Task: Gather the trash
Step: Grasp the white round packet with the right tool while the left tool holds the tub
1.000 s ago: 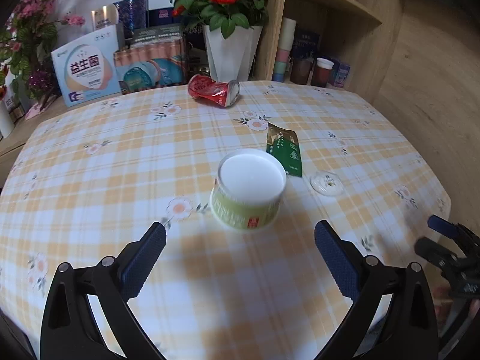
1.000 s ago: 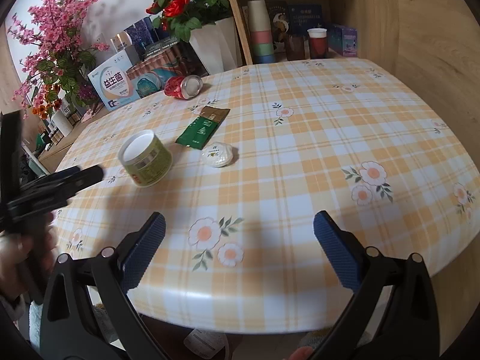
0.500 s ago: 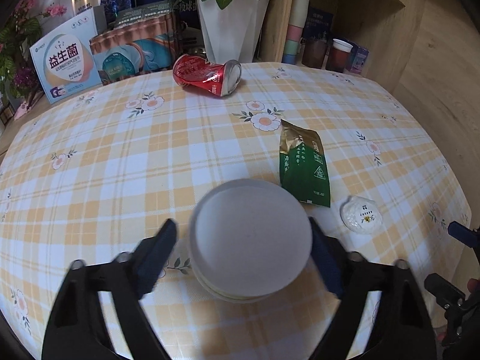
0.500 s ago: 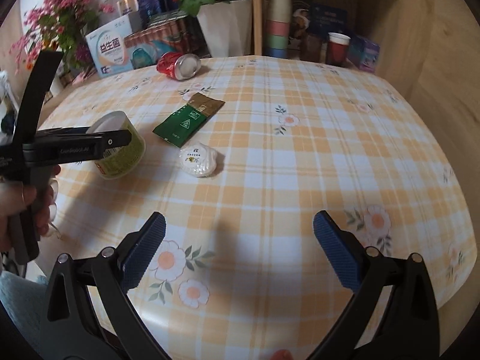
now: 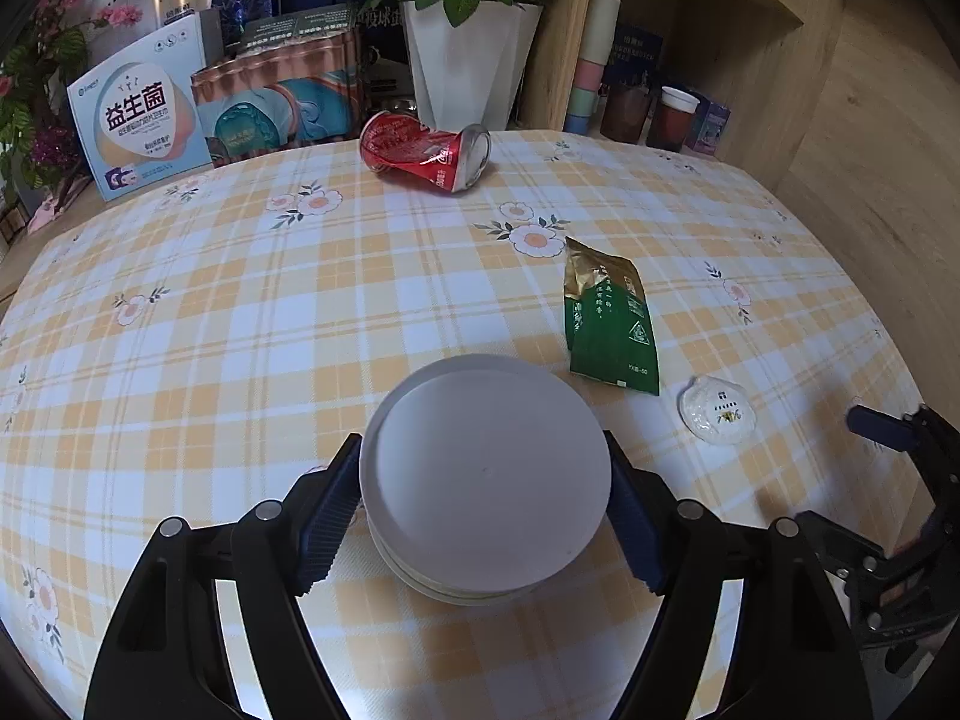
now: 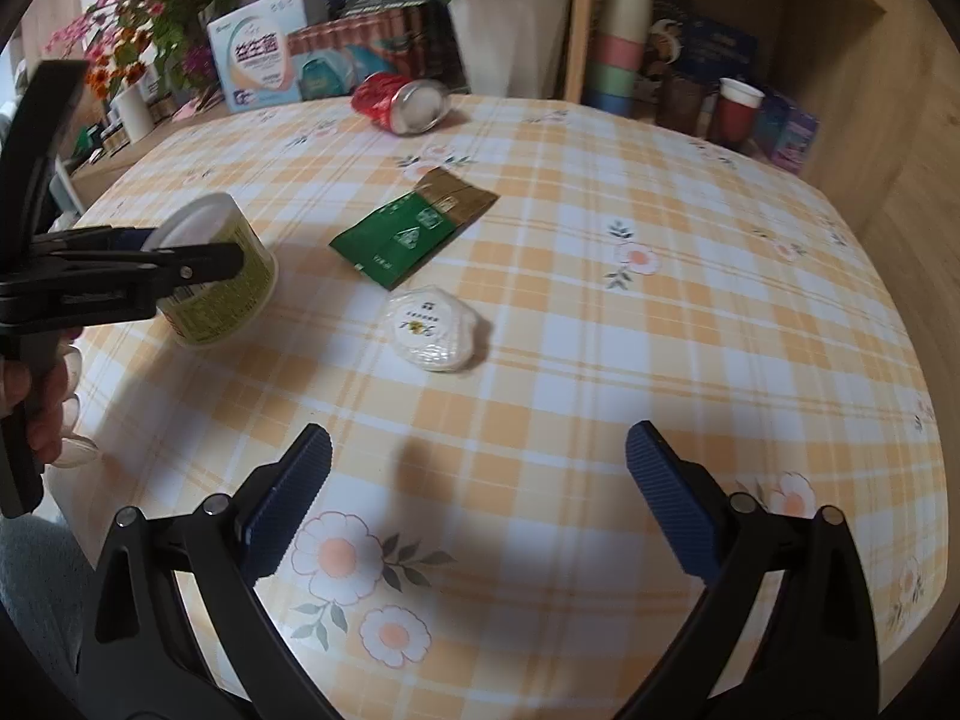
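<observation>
My left gripper is shut on a round tub with a white lid and a green label, held tilted just over the checked tablecloth. A green and gold packet lies flat to its right, also in the right wrist view. A small white wrapped puck lies beyond the packet, and shows in the right wrist view. A crushed red can lies on its side at the far edge. My right gripper is open and empty, above the cloth short of the puck.
A white flower vase, a blue and white box and a pack of cans stand behind the table. A wooden shelf with stacked cups stands at the back right. The table's rounded edge drops off at right.
My left gripper moved forward around the tub and closed on it, and the tub now tilts off the cloth. My right gripper moved in over the table toward the puck, staying open.
</observation>
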The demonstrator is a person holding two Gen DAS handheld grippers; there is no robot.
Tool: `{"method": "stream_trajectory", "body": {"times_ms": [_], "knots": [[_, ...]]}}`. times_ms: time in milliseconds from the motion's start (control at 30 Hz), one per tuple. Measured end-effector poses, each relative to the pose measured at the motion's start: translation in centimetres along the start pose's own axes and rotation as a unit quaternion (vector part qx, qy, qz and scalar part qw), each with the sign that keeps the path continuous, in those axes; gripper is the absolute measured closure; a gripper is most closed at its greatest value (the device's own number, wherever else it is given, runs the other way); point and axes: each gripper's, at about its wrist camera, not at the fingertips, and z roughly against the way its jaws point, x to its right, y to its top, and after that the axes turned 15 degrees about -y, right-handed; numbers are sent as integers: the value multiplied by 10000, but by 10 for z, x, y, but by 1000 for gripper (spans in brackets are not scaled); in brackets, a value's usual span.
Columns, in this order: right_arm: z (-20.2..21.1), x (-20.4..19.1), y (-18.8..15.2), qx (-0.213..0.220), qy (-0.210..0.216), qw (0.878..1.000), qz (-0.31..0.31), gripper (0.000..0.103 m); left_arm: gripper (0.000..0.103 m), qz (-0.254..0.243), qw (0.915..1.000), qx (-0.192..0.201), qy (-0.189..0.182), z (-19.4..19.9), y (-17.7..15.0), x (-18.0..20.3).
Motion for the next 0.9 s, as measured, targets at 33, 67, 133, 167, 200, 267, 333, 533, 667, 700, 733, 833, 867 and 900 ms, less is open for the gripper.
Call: {"method": "stream_trajectory", "body": {"times_ms": [33,67,133,167,200,267,333,533,667,700,733,833,867,900], "knots": [[-3,-1,3,-24,65,10000,26,8,29,-2,10000,29,-12,4,-2,0],[-5,-2,5,-51,131,9999,28,13,29,-10,10000,59,-19,9,-3,0],[-13,-3,12,-181,264,9995,-19,24,29,15,9999,125,-44,20,-8,-2],[-17,-2,14,-234,332,9992,-71,25,29,47,9999,153,-61,25,-10,-3],[-21,-2,17,-290,409,9987,-132,25,29,87,9998,177,-84,31,-13,-4],[-29,-5,23,-413,466,9979,-165,27,29,151,9995,252,-100,44,-19,-7],[-35,-13,31,-489,417,9979,-15,29,30,236,9991,326,-108,57,-27,-11],[-50,-38,47,-559,219,9955,734,38,29,356,9984,420,-154,86,-50,-14],[-52,-36,52,-651,428,9935,829,43,30,858,9944,539,-310,105,-67,-24],[-52,-37,52,-653,430,9930,888,44,29,957,9933,568,-322,110,-72,-26],[-51,-37,52,-660,451,9925,923,44,30,1012,9926,586,-333,113,-76,-27],[-48,-37,50,-667,489,9916,991,47,30,1142,9906,678,-332,126,-89,-29],[-47,-38,49,-677,518,9913,1002,52,30,1157,9903,701,-316,130,-94,-31],[-45,-38,48,-682,538,9910,1022,61,30,1186,9900,704,-303,133,-97,-32]]}}
